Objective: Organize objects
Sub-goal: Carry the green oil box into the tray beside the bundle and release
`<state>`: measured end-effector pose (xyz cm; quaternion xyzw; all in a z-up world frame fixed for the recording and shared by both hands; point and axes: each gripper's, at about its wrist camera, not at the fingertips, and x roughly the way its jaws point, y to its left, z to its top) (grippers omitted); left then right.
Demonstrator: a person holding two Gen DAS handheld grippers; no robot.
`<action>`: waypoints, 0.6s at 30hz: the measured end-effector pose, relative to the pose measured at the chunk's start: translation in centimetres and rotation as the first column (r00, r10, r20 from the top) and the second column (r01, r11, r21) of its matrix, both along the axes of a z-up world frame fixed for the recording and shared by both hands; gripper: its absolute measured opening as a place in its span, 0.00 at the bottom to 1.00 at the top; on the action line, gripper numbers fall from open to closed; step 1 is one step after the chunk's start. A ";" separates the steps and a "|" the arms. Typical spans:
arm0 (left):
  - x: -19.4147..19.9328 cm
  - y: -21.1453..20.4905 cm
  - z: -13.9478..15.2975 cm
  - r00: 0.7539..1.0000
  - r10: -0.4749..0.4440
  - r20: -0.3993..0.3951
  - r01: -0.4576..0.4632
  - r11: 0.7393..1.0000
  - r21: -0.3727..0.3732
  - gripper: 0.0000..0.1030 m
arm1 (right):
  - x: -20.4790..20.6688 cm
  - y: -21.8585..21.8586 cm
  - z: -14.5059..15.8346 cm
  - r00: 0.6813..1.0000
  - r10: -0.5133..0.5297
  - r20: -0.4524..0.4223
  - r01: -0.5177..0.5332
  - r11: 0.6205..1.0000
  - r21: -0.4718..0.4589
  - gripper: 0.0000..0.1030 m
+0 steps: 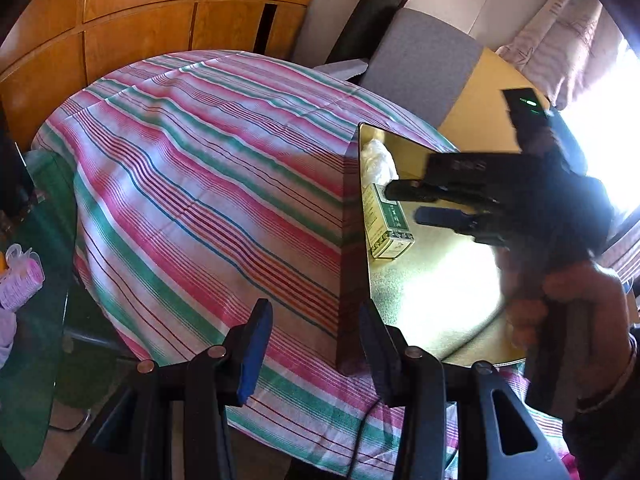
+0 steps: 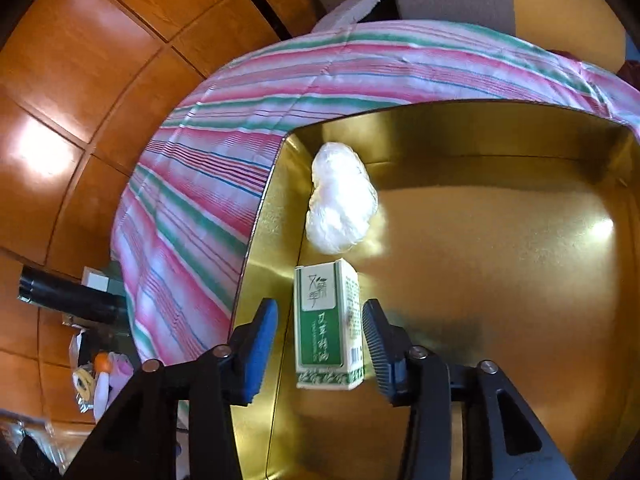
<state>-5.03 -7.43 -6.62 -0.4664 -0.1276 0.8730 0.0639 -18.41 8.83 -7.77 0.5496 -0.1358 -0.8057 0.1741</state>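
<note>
A gold metal tin (image 2: 520,240) stands open on the striped tablecloth (image 2: 200,200). Inside it lie a green and white box (image 2: 326,328) and a white plastic-wrapped bundle (image 2: 340,196) beyond it. My right gripper (image 2: 320,344) is open, its fingers either side of the box with a gap on each side. In the left wrist view the tin (image 1: 440,300) is at the right with the box (image 1: 386,224) in it and the right gripper (image 1: 404,202) above the box. My left gripper (image 1: 316,344) is open and empty, over the cloth (image 1: 200,184) beside the tin's left wall.
A grey chair back (image 1: 420,64) and a yellow tabletop (image 1: 484,108) lie behind the tin. Orange wooden cabinets (image 1: 140,8) stand at the back. A green glass table (image 1: 36,280) with small pink items is at the left.
</note>
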 end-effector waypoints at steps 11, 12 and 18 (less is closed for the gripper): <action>0.6 1.8 1.5 0.998 -0.032 -0.046 0.030 0.998 -0.050 0.43 | 7.0 3.3 3.8 0.982 0.057 -0.181 -0.031 0.990 0.140 0.67; 0.8 2.1 1.8 0.998 -0.040 -0.052 0.037 0.998 -0.054 0.43 | 7.6 3.7 4.0 0.979 0.059 -0.194 -0.030 0.988 0.149 0.69; 2.2 4.6 3.4 0.990 -0.107 -0.094 0.098 0.990 -0.101 0.43 | 11.1 6.6 5.2 0.964 0.049 -0.261 0.004 0.980 0.197 0.73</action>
